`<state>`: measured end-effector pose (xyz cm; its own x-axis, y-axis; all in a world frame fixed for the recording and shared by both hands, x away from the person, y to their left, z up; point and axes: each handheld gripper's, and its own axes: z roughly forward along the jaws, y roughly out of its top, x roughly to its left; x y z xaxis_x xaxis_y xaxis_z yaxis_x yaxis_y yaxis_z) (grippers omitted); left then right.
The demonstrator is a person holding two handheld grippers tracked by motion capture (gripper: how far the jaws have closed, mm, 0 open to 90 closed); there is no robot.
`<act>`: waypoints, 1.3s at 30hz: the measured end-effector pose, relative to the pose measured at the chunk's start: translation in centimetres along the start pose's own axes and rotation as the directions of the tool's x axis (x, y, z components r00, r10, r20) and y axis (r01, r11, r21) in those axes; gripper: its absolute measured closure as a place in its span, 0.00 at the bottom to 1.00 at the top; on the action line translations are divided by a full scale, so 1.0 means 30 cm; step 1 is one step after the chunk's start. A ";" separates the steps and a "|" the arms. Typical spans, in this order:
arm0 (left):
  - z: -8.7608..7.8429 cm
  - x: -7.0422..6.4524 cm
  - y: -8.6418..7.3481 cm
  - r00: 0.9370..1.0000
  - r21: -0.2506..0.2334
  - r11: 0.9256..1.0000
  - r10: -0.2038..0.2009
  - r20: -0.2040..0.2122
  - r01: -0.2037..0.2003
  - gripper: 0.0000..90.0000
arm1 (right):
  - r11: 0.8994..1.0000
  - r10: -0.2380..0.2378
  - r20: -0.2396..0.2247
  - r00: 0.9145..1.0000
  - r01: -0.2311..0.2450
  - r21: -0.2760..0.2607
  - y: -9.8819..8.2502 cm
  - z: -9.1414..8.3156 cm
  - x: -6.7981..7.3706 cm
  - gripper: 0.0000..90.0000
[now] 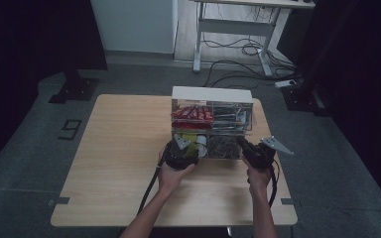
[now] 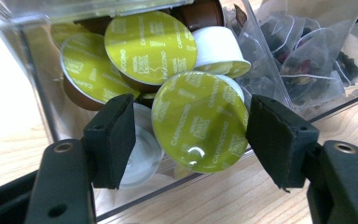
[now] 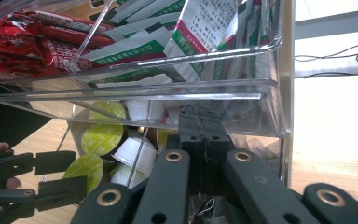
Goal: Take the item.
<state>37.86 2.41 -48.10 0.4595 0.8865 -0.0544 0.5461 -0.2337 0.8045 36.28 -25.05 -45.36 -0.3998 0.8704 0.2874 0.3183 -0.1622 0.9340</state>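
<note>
A clear acrylic organiser [image 1: 212, 94] stands at the table's far middle. Its lower left drawer [image 2: 32, 60] holds several coffee capsules, some with green lids and some white. My left gripper [image 2: 189, 107] reaches into that drawer, shut on one green-lidded capsule [image 2: 198, 123]. The right pad presses the capsule's rim and the left pad sits close at the other side. In the high view the left gripper [image 1: 188, 147] is at the organiser's lower left front. My right gripper [image 3: 200, 126], [image 1: 242, 144] is shut with its tips against the organiser's lower right front, under a clear shelf [image 3: 168, 88].
Tea bags [image 2: 307, 60] fill the lower right compartment. Red sachets [image 3: 23, 42] and green-and-white sachets [image 3: 200, 28] lie in the upper level. The wooden table [image 1: 124, 148] has bare room to the left and near its front edge. A desk and cables stand on the floor behind.
</note>
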 end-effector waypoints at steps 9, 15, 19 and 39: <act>0.019 -0.024 0.001 1.000 0.002 1.000 0.017 0.001 -0.017 0.35 | 1.000 0.000 0.002 1.000 0.000 -0.001 -0.001 -0.001 -0.001 0.99; 0.023 -0.042 -0.004 0.998 0.006 0.999 0.046 -0.043 -0.046 0.39 | 1.000 -0.001 0.008 1.000 0.001 0.002 -0.005 0.005 0.000 0.99; 0.018 -0.030 -0.006 0.999 -0.002 0.999 0.034 -0.024 -0.035 0.43 | 1.000 -0.002 0.007 1.000 0.002 0.004 -0.005 0.005 0.000 0.99; -0.134 0.025 -0.003 1.000 -0.117 0.993 0.014 0.027 -0.011 0.43 | 1.000 -0.004 0.012 1.000 0.004 0.009 -0.008 0.005 -0.004 0.99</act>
<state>35.35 4.71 -45.81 0.4858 0.8721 -0.0587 0.4551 -0.1951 0.8688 36.38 -25.06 -45.65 -0.3904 0.8767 0.2809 0.3246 -0.1544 0.9332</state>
